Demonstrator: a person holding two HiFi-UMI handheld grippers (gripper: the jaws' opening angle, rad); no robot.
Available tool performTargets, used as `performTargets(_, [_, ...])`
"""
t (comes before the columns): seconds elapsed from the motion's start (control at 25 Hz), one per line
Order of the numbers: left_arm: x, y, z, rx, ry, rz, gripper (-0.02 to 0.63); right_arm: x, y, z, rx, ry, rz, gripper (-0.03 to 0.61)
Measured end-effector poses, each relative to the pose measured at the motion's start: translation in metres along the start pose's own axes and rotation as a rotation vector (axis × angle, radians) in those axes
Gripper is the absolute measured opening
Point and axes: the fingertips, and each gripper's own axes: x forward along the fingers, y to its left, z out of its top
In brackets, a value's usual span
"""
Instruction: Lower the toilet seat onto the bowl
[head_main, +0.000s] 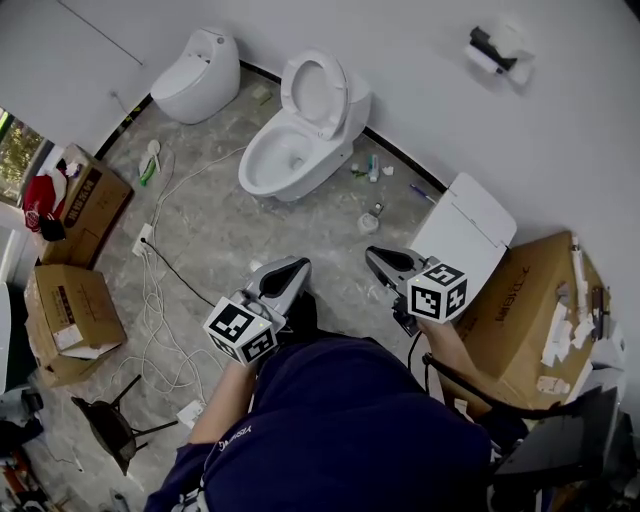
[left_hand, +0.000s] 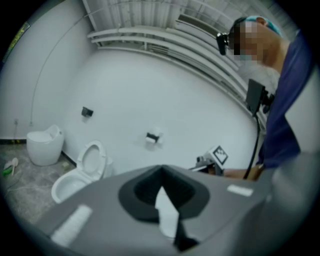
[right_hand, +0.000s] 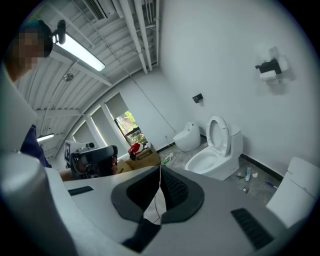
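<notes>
Holds the left gripper (head_main: 285, 268) and the right gripper (head_main: 378, 256) side by side over the grey floor (head_main: 210, 230), each with jaws pressed together on nothing. Faces the white toilet (head_main: 335, 145) by the far wall, well apart from both grippers, with the toilet seat (head_main: 337, 85) tipped up at the back and the bowl (head_main: 252, 168) uncovered.

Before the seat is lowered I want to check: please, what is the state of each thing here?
Toilet seat: raised, leaning back.
Toilet bowl: uncovered.
Egg-shaped toilet: lid down.
Left claw: shut, empty.
Right claw: shut, empty.
</notes>
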Motion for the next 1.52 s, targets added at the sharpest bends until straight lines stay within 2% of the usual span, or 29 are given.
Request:
performTargets(0.16, [0.02,0.048,0.01,-0.036,0.0,-0.038,0.002,0.041,-0.023,0.012,-0.017,0.05,-0.046,0.008])
performTargets(0.32, [0.035,0.109,0.034,-0.034,0.004,-0.074,0.002,0.102,-0.037,0.043,0.002,0.072,-0.061,0.008])
performTargets(0.56, [0.037,0.221,0.077,-0.063,-0.025,-0.07,0.002,0.196,-0.047,0.096,-0.027,0.131,-0.071,0.008])
performTargets(0.8, [0.053,0.298,0.102,-0.063,0.002,-0.092,0.002,0.263,-0.07,0.143,-0.022,0.128,-0.104,0.008])
performTargets(1.24, [0.1,0.361,0.117,-0.054,0.067,-0.094,0.002,0.314,-0.132,0.185,0.022,0.079,-0.136,0.008])
performTargets(1.52, [0.135,0.385,0.116,-0.068,0.101,-0.031,0.002,0.339,-0.212,0.206,0.038,0.044,-0.158,0.009])
